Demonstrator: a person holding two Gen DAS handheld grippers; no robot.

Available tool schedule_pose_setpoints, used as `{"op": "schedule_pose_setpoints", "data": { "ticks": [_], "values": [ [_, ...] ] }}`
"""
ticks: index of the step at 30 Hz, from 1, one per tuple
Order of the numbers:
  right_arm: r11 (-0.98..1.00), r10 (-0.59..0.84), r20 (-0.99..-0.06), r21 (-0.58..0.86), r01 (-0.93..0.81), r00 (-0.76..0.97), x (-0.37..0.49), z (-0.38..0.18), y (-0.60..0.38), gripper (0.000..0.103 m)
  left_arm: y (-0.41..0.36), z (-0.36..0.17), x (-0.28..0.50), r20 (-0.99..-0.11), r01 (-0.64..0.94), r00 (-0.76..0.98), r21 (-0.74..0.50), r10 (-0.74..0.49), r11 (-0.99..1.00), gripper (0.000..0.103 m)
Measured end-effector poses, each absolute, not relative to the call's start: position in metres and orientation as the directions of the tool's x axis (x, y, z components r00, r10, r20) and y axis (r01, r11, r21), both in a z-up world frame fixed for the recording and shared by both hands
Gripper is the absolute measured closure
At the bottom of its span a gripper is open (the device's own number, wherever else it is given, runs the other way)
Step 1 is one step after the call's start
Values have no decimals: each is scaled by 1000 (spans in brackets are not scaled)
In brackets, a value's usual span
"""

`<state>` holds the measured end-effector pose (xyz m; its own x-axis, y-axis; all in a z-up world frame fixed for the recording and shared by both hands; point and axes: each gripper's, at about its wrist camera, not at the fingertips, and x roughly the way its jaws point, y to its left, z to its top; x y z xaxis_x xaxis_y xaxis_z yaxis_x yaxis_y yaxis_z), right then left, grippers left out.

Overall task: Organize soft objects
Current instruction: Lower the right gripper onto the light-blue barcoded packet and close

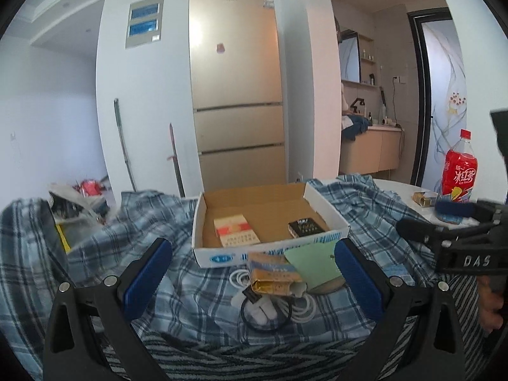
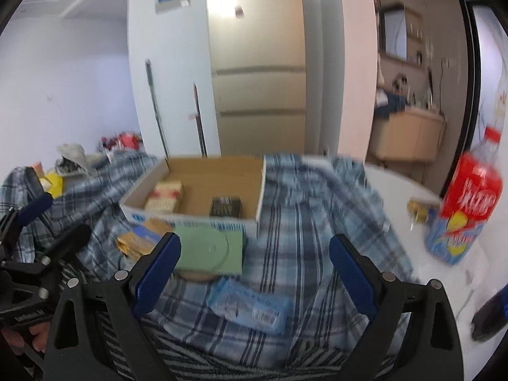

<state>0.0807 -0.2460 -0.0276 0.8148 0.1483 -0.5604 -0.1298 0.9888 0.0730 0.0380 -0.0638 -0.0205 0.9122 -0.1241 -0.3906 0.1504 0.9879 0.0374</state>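
A blue plaid cloth (image 1: 120, 241) (image 2: 317, 209) lies spread over the table. A shallow cardboard box (image 1: 327, 212) (image 2: 139, 195) stands on it and holds a tan-and-red pack (image 1: 235, 230) and a black pack (image 1: 304, 227). In front of the box lie a gold-and-blue pack (image 1: 273, 276), a green card (image 1: 312, 263) (image 2: 209, 247), white cables (image 1: 301, 311) and a blue tissue pack (image 2: 250, 308). My left gripper (image 1: 250, 273) is open and empty above the gold pack. My right gripper (image 2: 254, 266) is open and empty above the cloth, right of the card.
A red drink bottle (image 1: 458, 171) (image 2: 466, 203) stands on the bare white table at the right, with a small pack (image 1: 424, 198) beside it. A striped cloth (image 1: 254, 358) lies at the near edge. Clutter and bags (image 1: 79, 200) sit at the far left.
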Motion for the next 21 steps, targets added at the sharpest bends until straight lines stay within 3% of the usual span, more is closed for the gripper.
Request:
{"op": "schedule_pose_setpoints", "data": {
  "ticks": [7,12,15,16,21],
  "values": [
    [976,217,-723,156,-151,656,109,-64,-248,27,-63,-27,45,-435,144,893,29,-117,989,0],
    [966,259,-756,209,-154,601,114,-75,-251,33,-61,-26,43,-426,140,897,20,-119,990,0],
    [963,271,-776,211,-170,570,115,-80,-247,55,-60,-26,45,-433,135,894,16,-115,991,0],
    [962,274,-780,212,-174,562,114,-79,-246,69,-60,-26,45,-434,134,894,14,-115,991,0],
    [959,284,-766,226,-173,577,111,-67,-245,78,-60,-26,45,-431,135,895,16,-115,991,0]
  ]
}}
